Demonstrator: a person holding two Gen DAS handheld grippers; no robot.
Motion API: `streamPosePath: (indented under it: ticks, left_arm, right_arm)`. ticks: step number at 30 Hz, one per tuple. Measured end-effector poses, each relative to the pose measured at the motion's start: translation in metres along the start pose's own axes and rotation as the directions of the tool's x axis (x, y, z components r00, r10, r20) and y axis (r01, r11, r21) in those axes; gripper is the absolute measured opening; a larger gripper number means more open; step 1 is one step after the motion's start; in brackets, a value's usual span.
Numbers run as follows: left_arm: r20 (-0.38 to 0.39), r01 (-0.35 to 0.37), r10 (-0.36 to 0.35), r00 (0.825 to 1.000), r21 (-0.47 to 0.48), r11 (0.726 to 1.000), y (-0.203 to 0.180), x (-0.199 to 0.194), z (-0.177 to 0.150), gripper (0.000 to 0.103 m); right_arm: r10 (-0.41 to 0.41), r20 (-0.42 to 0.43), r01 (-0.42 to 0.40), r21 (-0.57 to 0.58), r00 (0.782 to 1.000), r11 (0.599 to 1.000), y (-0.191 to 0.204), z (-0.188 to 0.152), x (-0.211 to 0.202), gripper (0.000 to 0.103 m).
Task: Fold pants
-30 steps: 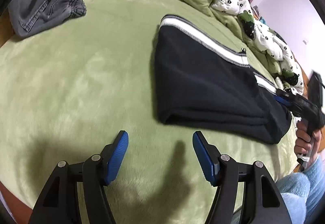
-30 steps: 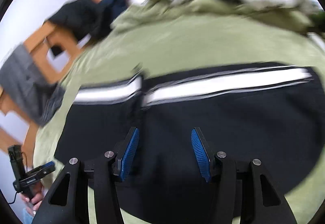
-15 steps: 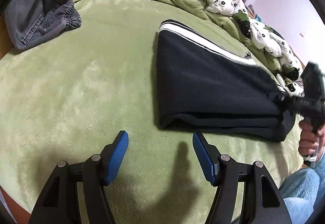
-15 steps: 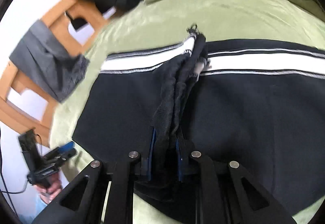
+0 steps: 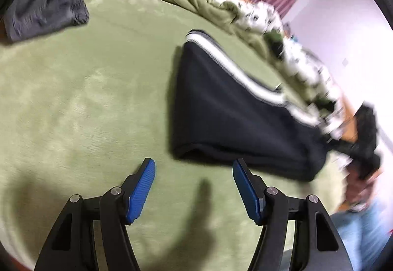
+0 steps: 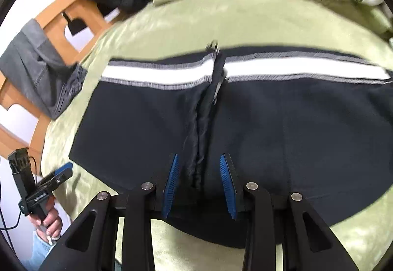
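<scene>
Bed w/ green fleece blanket (image 5: pixel 81 104), rumpled bedding upper right. Folded black track pants (image 6: pixel 282 128) w/ white side stripe lie mid-frame. Right gripper (image 6: pixel 199 185) jaws opening, a raised pinch of fabric between pads but not pressed. Left gripper (image 5: pixel 194 190) spread, empty, over blanket at lower frame. Step: likely smoothing/finishing fold; next needs a fresh grab at an edge.

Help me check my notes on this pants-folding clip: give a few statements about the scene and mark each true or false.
1. The pants are black with a white stripe. True.
2. The left tongs grip the pants. False: they are open over the green blanket, beside the pants.
3. A raised fold of the pants stands between the right tongs, which are opening. True.
4. The pants hang over the wooden chair. False: they lie on the blanket.
</scene>
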State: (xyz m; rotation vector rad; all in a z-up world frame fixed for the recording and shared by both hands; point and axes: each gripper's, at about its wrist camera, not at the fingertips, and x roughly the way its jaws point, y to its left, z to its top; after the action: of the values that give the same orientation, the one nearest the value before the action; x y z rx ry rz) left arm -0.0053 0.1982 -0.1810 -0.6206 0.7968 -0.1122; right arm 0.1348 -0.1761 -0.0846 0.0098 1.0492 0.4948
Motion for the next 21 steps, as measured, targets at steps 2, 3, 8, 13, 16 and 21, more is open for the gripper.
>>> streamPosePath:
  ticks: [2, 3, 8, 13, 16, 21]
  left_arm:
    - [0.013, 0.051, -0.050, 0.999, -0.045, 0.998, 0.005, 0.002, 0.004, 0.063]
    - [0.020, 0.080, -0.079, 0.997, -0.064, 0.995, 0.007, 0.005, 0.006, 0.064]
    - [0.017, 0.119, -0.118, 0.993, -0.183, 0.976, 0.022, 0.030, 0.010, 0.070]
    - [0.009, 0.041, -0.040, 0.999, -0.206, 0.978, 0.012, 0.044, 0.020, 0.057]
    - [-0.026, -0.065, 0.062, 0.998, -0.171, 0.983, -0.004, 0.050, 0.029, 0.032]
    - [0.011, -0.194, 0.194, 0.981, 0.017, 0.981, -0.066, 0.029, 0.057, 0.017]
  right_arm:
    - [-0.057, 0.039, 0.057, -0.014, 0.998, 0.998, 0.006, 0.004, -0.005, 0.042]
    - [-0.079, 0.054, 0.081, -0.020, 0.995, 0.997, 0.009, 0.006, -0.006, 0.042]
    - [-0.124, 0.133, 0.125, 0.004, 0.983, 0.992, -0.001, -0.004, -0.009, 0.042]
    - [-0.122, 0.213, 0.106, 0.088, 0.969, 0.991, -0.026, -0.029, 0.001, 0.042]
    - [-0.117, 0.186, 0.094, 0.128, 0.976, 0.987, -0.040, -0.027, 0.005, 0.041]
    - [-0.201, 0.273, 0.167, 0.145, 0.941, 0.975, -0.062, -0.021, -0.019, 0.041]
